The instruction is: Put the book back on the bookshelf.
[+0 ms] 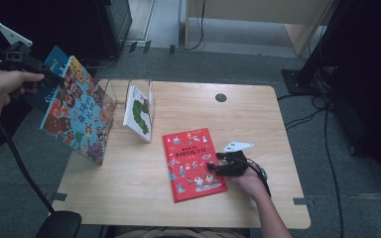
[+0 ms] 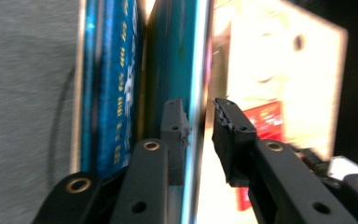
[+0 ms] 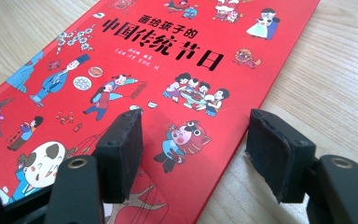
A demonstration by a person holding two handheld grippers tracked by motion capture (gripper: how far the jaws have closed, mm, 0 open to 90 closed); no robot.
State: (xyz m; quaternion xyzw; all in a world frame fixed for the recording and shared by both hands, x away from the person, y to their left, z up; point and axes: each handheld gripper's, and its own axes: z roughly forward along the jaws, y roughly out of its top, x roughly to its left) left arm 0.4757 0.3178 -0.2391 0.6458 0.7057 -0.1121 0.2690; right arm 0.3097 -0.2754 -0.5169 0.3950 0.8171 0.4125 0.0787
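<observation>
A colourful picture book (image 1: 79,116) with cartoon faces stands tilted at the table's left edge, and a blue book (image 1: 54,57) is behind it. My left gripper (image 1: 54,78) is at the colourful book's top edge. In the left gripper view the teal book edge (image 2: 177,56) lies between the jaws of this gripper (image 2: 198,109). One pad touches it and the other stands a small gap away. The blue book (image 2: 107,93) is outside the jaws. A red picture book (image 1: 191,161) lies flat. My right gripper (image 1: 211,166) is open and straddles its right edge (image 3: 158,60), with one jaw of the gripper (image 3: 196,135) over the cover and one over the wood.
A clear book stand (image 1: 116,91) at the table's back left holds a leaning white book (image 1: 139,114). The wooden table (image 1: 144,198) has a cable hole (image 1: 221,97) at the back. A black round object (image 1: 59,223) sits below its front left corner.
</observation>
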